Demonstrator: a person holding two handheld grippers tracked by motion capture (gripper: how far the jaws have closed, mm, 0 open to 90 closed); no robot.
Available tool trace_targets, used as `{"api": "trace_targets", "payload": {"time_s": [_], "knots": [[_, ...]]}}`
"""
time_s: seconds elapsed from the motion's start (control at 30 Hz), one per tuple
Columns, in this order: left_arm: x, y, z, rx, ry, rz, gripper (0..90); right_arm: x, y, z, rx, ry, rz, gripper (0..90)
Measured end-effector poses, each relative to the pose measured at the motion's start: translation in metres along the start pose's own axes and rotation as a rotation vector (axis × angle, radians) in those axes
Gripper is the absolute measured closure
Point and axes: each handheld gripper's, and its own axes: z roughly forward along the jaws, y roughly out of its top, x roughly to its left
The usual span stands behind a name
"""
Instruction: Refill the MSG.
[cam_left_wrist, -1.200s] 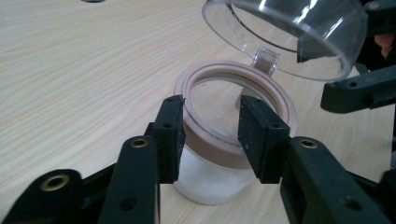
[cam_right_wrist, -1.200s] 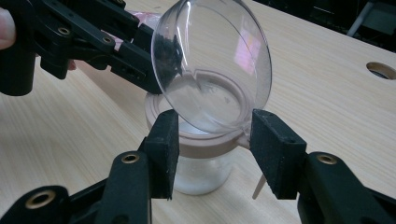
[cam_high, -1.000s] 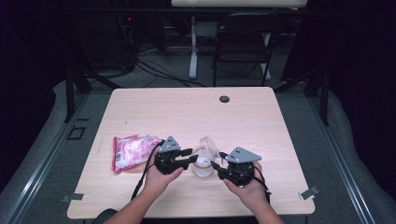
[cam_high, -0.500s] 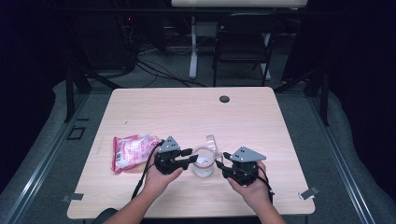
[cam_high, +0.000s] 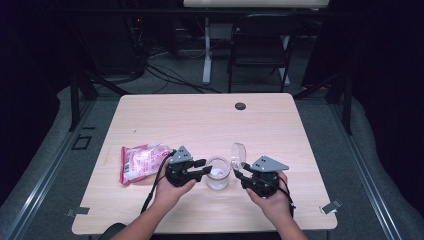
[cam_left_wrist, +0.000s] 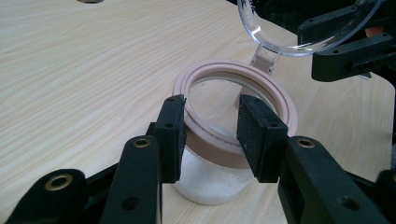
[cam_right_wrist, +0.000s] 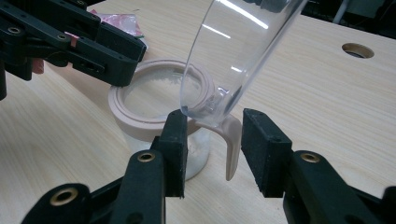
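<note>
Desk (cam_high: 200, 125) evenly lit from overhead; surroundings fall off to near black. High view soft, slightly grainy. Gripper views sharp mid-distance, near tongs blurred. Bright glare streaks on clear lid (cam_right_wrist: 243, 51); shadows faint.

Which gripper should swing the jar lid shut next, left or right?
Right, probably. The right gripper has its jaws, which have just been closing, either side of the clear lid's hinge tab, not yet pressing. The left gripper clamps the jar at its rim, steadying it.
</note>
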Motion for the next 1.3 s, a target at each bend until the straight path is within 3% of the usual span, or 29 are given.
{"api": "trace_targets", "payload": {"time_s": [0.37,0.6,1.1,1.3], "knots": [[0.000,0.000,0.001,-0.003,0.004,0.004,60.3,0.001,0.001,0.009,-0.006,-0.004,0.035,56.1],[0.001,0.001,-0.010,-0.033,0.024,0.014,58.7,-0.002,0.002,0.011,-0.020,0.008,0.069,60.9],[0.016,-0.006,-0.037,-0.052,0.091,0.011,55.6,-0.036,0.006,0.011,-0.043,0.059,0.170,72.9],[0.026,-0.012,-0.048,-0.056,0.107,-0.036,55.7,-0.045,0.008,0.012,-0.056,0.065,0.195,72.1]]}}
